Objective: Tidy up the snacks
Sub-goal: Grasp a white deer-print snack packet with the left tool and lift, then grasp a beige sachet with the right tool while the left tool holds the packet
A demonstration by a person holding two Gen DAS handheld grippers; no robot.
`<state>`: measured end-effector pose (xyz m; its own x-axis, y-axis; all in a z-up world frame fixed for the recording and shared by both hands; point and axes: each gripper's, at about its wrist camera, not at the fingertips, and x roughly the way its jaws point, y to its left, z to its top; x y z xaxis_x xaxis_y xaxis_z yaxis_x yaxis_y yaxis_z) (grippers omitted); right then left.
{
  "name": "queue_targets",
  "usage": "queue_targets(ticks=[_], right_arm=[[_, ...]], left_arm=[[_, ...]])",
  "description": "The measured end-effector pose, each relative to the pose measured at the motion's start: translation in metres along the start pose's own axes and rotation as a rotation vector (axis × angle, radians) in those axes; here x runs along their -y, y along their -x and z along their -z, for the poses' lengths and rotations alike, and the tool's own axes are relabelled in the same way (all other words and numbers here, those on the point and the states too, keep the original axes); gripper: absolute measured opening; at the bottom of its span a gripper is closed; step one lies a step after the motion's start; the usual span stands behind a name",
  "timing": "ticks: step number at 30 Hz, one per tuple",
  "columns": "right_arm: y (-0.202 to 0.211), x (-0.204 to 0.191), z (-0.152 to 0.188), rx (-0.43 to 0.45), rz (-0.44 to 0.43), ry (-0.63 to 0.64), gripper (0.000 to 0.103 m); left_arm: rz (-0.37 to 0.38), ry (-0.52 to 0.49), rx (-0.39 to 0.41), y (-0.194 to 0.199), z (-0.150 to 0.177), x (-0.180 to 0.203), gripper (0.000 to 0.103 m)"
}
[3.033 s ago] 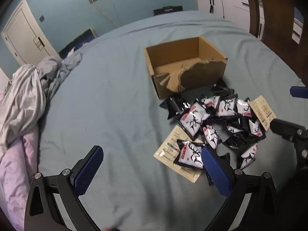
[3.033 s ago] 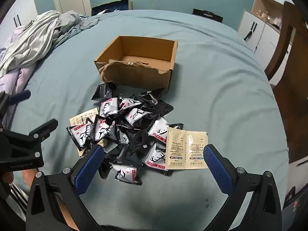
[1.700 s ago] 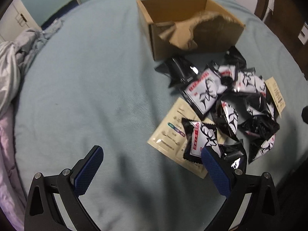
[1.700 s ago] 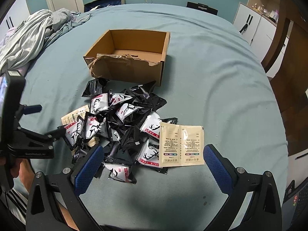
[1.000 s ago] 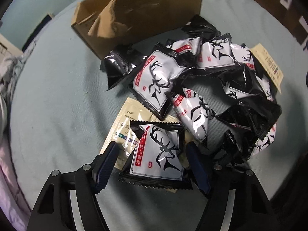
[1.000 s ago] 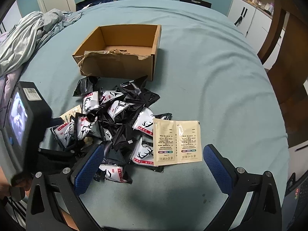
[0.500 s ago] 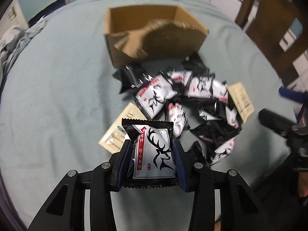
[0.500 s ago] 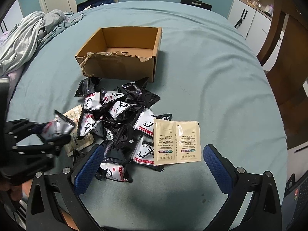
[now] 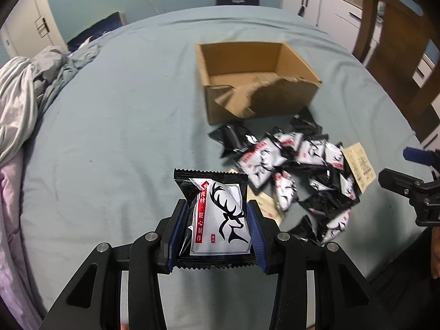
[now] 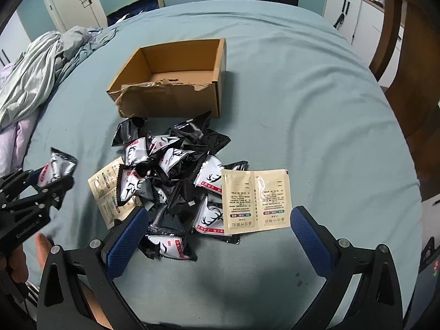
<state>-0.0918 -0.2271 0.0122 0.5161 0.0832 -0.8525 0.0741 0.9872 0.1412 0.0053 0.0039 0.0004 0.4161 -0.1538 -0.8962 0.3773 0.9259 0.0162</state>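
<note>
My left gripper [image 9: 217, 220] is shut on a black-and-white deer-print snack packet [image 9: 217, 214] and holds it above the blue bedsheet, short of the open cardboard box [image 9: 255, 82]. The gripper with its packet [image 10: 56, 166] also shows at the left of the right wrist view. A pile of deer-print packets [image 10: 176, 173] lies in front of the box [image 10: 170, 82]. My right gripper [image 10: 217, 231] is open and empty, low over the pile's near edge and a beige double sachet [image 10: 257, 200].
A second beige sachet [image 10: 108, 189] lies partly under the pile's left side. Crumpled grey bedding [image 10: 35, 74] is heaped at the left. A wooden chair [image 9: 398, 41] and white cabinets [image 10: 354, 19] stand at the right. The box's front wall is torn.
My left gripper came down on the pile, shut on one deer-print packet and lifted it up and back. The right gripper stayed open and almost still.
</note>
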Motion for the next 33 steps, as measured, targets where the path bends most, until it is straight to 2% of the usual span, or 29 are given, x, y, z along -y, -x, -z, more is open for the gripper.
queue_targets(ticks=[5,11,15,19,24,28,30,31,32,33], right_arm=[[-0.018,0.007,-0.008,-0.073,-0.008,-0.023,0.103],[-0.052,0.031,-0.026,-0.166,0.057,-0.115,0.103],[-0.082,0.046,-0.03,-0.282,0.038,-0.177,0.093],[-0.105,0.049,-0.033,-0.356,0.048,-0.175,0.089],[-0.119,0.045,-0.038,-0.374,0.082,-0.126,0.088],[-0.113,0.047,-0.042,-0.357,0.052,-0.145,0.07],[-0.105,0.05,-0.042,-0.347,0.013,-0.171,0.055],[-0.103,0.052,-0.043,-0.345,-0.015,-0.185,0.035],[-0.102,0.054,-0.042,-0.351,-0.019,-0.194,0.025],[-0.099,0.056,-0.043,-0.343,-0.02,-0.209,0.025]], left_arm=[[0.001,0.024,0.024,-0.002,-0.006,-0.01,0.042],[0.002,0.029,0.05,-0.003,-0.015,-0.012,0.042],[0.008,0.031,0.042,-0.008,-0.017,-0.012,0.042],[0.018,0.026,0.042,-0.01,-0.019,-0.01,0.042],[0.015,0.005,0.043,-0.01,-0.019,-0.001,0.042],[-0.016,-0.012,0.05,-0.01,-0.014,0.003,0.042],[-0.024,-0.014,0.05,-0.011,-0.012,0.004,0.042],[-0.025,-0.013,0.053,-0.01,-0.011,0.004,0.042],[-0.026,-0.01,0.057,-0.009,-0.011,0.003,0.042],[-0.028,-0.006,0.062,-0.008,-0.011,0.003,0.042]])
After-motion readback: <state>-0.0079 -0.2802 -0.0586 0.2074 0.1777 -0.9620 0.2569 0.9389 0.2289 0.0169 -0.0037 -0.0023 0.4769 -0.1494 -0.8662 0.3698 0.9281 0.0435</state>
